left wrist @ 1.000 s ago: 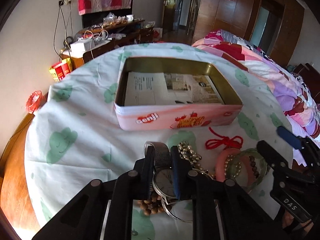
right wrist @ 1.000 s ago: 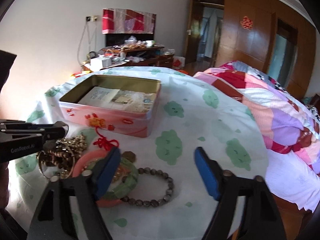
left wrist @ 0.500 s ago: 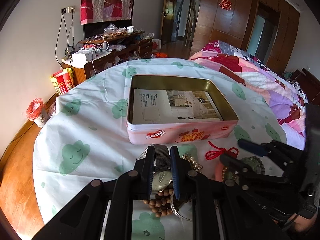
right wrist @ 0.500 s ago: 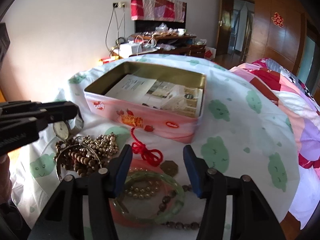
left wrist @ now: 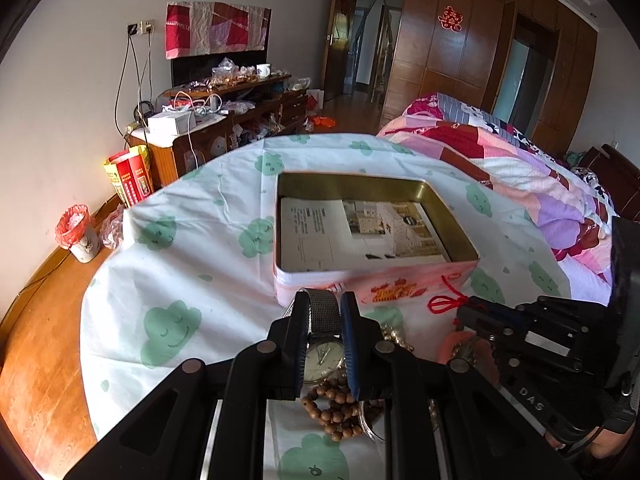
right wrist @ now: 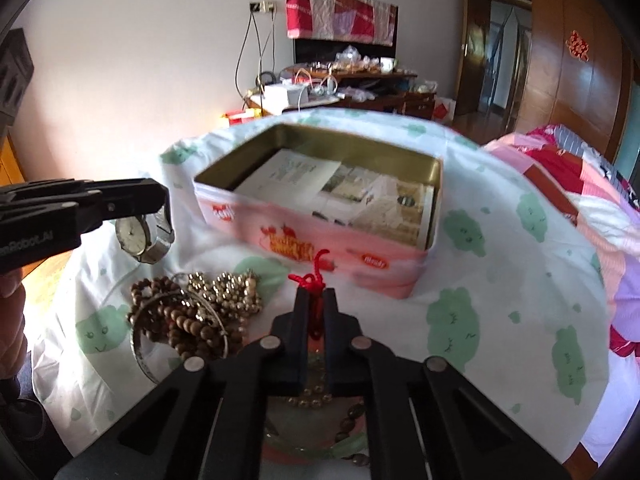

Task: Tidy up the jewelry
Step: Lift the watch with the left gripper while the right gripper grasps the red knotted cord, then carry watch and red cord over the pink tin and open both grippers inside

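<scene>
Left wrist view: the left hand-held gripper (left wrist: 324, 340) clamps the watch (left wrist: 323, 354) near the tin (left wrist: 376, 280); lift clear of its wall first.

Right wrist view: the right hand-held gripper (right wrist: 316, 320) pinches what seems a red cord (right wrist: 314, 284), just short of the tin.

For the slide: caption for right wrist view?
Right gripper pinches red knotted cord; left gripper lifts watch beside tin.

Left tongs (left wrist: 324, 344): matte black linkage arms, round silver rivets, blue-edged finger pads (left wrist: 347, 344). Right tongs (right wrist: 316, 322): matching black arms, silver rivets; white "DAS" lettering on body. Bare skin at frame edges.
</scene>
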The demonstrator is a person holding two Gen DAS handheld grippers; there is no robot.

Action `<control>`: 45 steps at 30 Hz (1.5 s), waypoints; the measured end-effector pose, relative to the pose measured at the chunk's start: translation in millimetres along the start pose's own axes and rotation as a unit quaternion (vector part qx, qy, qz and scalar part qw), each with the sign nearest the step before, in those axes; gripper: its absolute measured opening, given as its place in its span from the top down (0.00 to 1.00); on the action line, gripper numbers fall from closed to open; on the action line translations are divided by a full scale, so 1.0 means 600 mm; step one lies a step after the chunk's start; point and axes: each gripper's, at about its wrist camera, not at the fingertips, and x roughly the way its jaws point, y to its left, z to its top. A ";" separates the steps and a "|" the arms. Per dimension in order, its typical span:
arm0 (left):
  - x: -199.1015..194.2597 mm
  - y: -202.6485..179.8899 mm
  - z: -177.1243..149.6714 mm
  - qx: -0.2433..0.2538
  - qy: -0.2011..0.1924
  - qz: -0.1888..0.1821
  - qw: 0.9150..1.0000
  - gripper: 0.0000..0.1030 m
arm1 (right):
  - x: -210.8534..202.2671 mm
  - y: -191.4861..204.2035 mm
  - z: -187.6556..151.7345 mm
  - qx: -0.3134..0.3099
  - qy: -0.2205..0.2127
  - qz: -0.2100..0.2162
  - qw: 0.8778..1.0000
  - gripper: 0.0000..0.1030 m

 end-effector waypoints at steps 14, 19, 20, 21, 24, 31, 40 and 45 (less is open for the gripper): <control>-0.011 -0.006 0.053 0.031 -0.024 -0.001 0.999 0.85 | -0.046 -0.010 0.067 -0.014 -0.048 -0.001 0.999 0.93; 0.001 -0.014 0.070 0.048 -0.025 0.007 0.999 0.85 | -0.049 -0.024 0.085 -0.009 -0.055 -0.003 0.998 0.93; 0.004 -0.015 0.072 0.050 -0.025 0.008 0.998 0.85 | -0.049 -0.026 0.090 -0.009 -0.057 -0.004 0.998 0.93; 0.008 -0.015 0.075 0.051 -0.025 0.010 0.998 0.85 | -0.048 -0.028 0.095 -0.009 -0.059 -0.006 0.998 0.93; 0.019 -0.016 0.084 0.049 -0.020 0.010 0.999 0.85 | -0.045 -0.032 0.105 -0.008 -0.063 -0.011 0.998 0.93; 0.037 -0.023 0.106 0.050 -0.019 0.012 0.999 0.85 | -0.028 -0.050 0.124 -0.003 -0.069 -0.024 0.997 0.93; 0.074 -0.037 0.122 0.064 -0.011 0.021 0.998 0.85 | 0.001 -0.065 0.141 0.002 -0.064 -0.032 0.997 0.93; 0.101 -0.041 0.124 0.065 0.001 0.025 0.998 0.85 | 0.023 -0.077 0.141 0.008 -0.054 -0.038 0.998 0.93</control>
